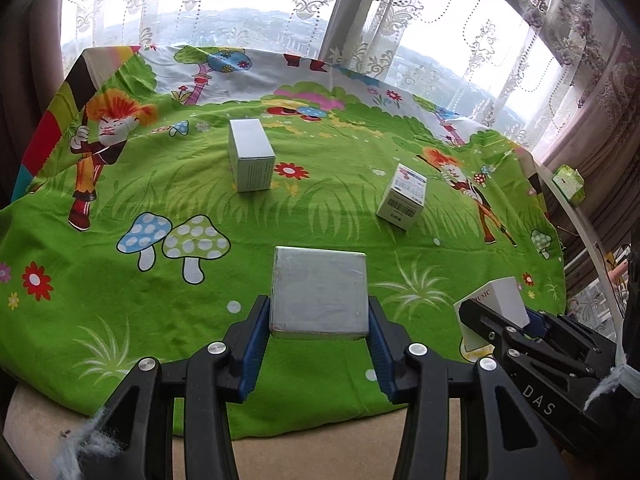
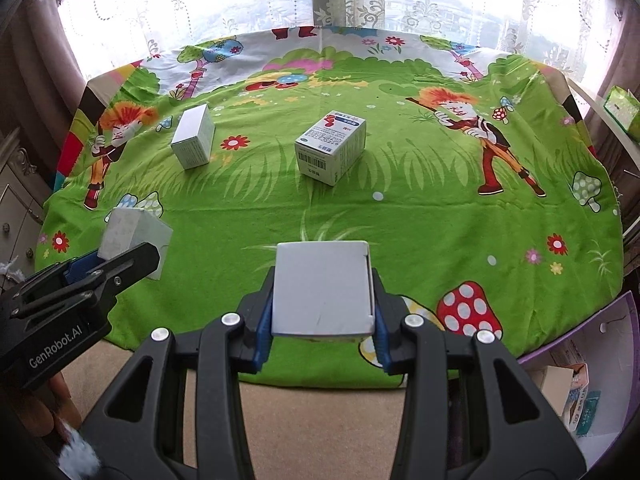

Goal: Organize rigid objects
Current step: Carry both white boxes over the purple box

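Over the cartoon-print cloth (image 1: 120,184) on the bench, left claw (image 1: 319,312) clamped on a grey box (image 1: 319,292), right claw (image 2: 323,300) on a white box (image 2: 322,288); risk of collision, claws close together.

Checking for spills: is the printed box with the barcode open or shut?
Shut, as far as shown. The printed box rests on the green cloth with no flap lifted on its visible faces; its far sides are hidden.
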Tool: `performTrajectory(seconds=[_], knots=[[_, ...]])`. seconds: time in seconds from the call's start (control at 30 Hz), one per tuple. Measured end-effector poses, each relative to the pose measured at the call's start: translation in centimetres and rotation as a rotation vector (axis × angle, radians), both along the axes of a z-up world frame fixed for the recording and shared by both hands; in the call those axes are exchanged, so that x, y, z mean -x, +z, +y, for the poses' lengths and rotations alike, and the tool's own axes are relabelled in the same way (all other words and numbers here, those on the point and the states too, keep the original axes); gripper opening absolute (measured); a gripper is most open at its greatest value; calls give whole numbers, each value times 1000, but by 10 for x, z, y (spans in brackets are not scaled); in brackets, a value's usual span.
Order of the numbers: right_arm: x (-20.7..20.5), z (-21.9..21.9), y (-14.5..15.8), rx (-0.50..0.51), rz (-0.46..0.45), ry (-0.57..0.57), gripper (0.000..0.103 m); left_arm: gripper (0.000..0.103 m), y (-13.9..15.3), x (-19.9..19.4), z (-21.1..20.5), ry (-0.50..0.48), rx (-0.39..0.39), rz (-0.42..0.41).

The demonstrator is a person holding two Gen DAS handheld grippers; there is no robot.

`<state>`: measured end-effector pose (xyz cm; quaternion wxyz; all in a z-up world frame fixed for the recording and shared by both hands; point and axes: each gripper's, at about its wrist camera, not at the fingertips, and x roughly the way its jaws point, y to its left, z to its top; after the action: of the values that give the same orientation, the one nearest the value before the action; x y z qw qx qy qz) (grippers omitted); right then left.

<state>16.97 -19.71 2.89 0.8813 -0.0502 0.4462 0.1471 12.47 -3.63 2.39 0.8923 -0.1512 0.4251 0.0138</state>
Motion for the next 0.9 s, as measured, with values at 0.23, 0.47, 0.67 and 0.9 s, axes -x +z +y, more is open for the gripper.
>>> performTrajectory(seconds=[0.23, 0.47, 0.67, 0.9], knots=[[15, -20, 3, -4, 1, -18, 44, 47, 7, 10, -25, -50, -8, -1], [27, -41, 7, -10, 1, -41, 44, 47, 13, 18, -50, -101, -16, -8], [35, -59, 8, -13, 0, -61, 44, 47, 17, 23, -70, -148, -27, -15], [45, -78, 9, -8, -8, -85, 44, 47, 19, 26, -93, -206, -44, -11]])
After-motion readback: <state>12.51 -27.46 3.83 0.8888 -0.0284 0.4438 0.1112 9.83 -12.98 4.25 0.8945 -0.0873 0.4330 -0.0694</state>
